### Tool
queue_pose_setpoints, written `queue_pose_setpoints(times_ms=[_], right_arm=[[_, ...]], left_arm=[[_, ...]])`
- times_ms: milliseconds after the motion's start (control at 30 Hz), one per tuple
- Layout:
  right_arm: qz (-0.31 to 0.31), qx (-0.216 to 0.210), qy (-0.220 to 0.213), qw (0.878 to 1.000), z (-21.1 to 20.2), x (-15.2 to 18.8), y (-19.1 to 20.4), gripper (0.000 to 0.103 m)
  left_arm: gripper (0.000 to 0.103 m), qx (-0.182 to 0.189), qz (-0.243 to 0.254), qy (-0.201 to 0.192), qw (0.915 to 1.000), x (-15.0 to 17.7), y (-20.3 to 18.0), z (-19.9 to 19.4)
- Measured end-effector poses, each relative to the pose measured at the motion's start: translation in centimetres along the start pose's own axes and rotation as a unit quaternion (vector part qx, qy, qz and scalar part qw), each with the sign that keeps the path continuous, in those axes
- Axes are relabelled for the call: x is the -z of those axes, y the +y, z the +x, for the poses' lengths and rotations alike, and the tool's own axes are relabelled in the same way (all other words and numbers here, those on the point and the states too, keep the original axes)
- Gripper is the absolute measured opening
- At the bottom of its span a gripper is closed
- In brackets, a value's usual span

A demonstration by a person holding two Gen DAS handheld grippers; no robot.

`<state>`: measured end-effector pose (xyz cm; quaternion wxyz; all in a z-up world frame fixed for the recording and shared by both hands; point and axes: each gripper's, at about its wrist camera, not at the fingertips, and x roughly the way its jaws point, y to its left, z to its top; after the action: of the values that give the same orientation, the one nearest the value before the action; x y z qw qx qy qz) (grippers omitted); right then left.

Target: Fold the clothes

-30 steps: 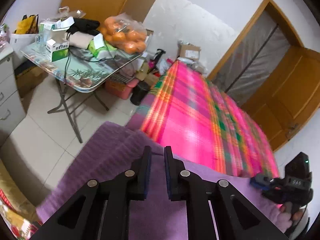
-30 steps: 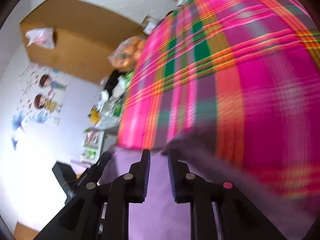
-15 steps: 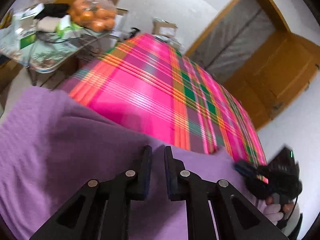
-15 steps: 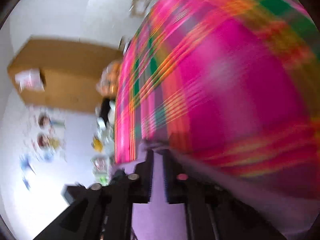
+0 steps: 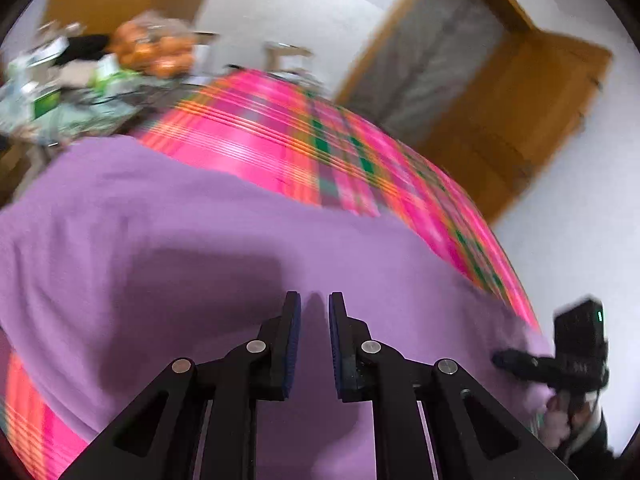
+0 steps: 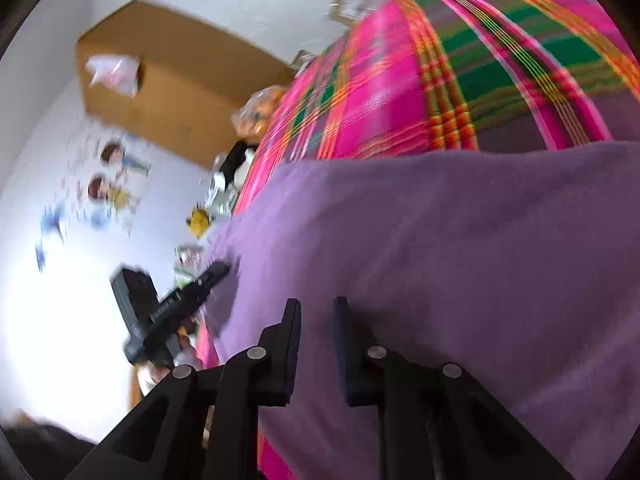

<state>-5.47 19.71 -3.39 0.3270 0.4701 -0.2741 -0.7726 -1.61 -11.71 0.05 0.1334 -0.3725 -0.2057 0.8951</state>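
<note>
A purple knit garment (image 5: 240,248) lies spread across the pink plaid bedspread (image 5: 320,136), its near edge running under both grippers. My left gripper (image 5: 315,308) is shut on that near edge, and purple cloth shows in the narrow slit between its pads. The right gripper (image 5: 500,358) appears at the far right of the left wrist view, holding the garment's right corner. In the right wrist view my right gripper (image 6: 316,312) is shut on the garment (image 6: 440,240), and the left gripper (image 6: 218,270) pinches the far corner.
A cluttered side table (image 5: 80,96) with a bag of oranges (image 5: 156,50) stands left of the bed. A wooden door (image 5: 520,100) and its frame lie beyond the bed's right side. A hand (image 5: 556,424) holds the right gripper's handle.
Both grippers have swung forward over the bed with the garment. It hung off the bed's end before and now lies spread on the plaid bedspread.
</note>
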Motion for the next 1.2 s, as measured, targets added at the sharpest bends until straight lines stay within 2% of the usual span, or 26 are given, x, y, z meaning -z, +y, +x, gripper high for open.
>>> queue_pose_setpoints(times_ms=[100,233,367,433,533,633,800,933,1000,1067,1133,1200], right_arm=[[-0.044,0.01,-0.008,0.999,-1.1,2.1,0.7,0.018],[-0.086,0.028,-0.031,0.995,-3.4,4.4,0.7,0.019],[-0.126,0.047,-0.056,0.989,-5.7,6.5,0.6,0.017],[-0.145,0.057,-0.068,0.985,-6.9,7.6,0.6,0.011],[-0.113,0.09,-0.114,0.983,-11.7,8.9,-2.1,0.001],[-0.03,0.134,-0.185,0.973,-15.5,9.0,-4.8,0.001],[0.013,0.129,-0.217,0.967,-16.1,7.4,-4.5,0.021],[-0.013,0.078,-0.172,0.982,-12.2,3.9,-1.8,0.021],[-0.001,0.061,-0.157,0.986,-10.3,2.0,-1.3,0.021],[0.046,0.058,-0.146,0.986,-8.4,0.1,-1.8,0.021],[0.112,0.064,-0.136,0.982,-7.2,-1.3,-3.9,0.02],[0.158,0.073,-0.162,0.971,-8.0,-1.6,-5.9,0.004]], left_arm=[[0.014,0.033,0.054,0.018,0.9978,2.4,-3.8,0.0],[0.014,0.075,0.124,0.043,0.9885,5.7,-8.3,0.4],[0.015,0.09,0.189,0.066,0.9757,8.0,-10.9,1.4],[0.015,0.082,0.216,0.056,0.9713,8.5,-11.6,1.3],[0.016,0.09,0.21,0.053,0.9721,8.5,-11.3,1.1],[0.016,0.084,0.207,0.049,0.9736,8.4,-10.8,0.6],[0.016,0.051,0.169,0.034,0.9836,6.9,-8.3,0.5],[0.016,0.024,0.154,0.024,0.9875,6.2,-7.4,0.2],[0.016,0.022,0.145,0.022,0.989,6.2,-7.2,0.2],[0.016,0.021,0.138,0.019,0.99,6.2,-6.9,0.1],[0.016,0.02,0.136,0.016,0.9904,6.3,-6.9,0.2],[0.016,0.021,0.135,0.014,0.9906,6.3,-6.8,0.3]])
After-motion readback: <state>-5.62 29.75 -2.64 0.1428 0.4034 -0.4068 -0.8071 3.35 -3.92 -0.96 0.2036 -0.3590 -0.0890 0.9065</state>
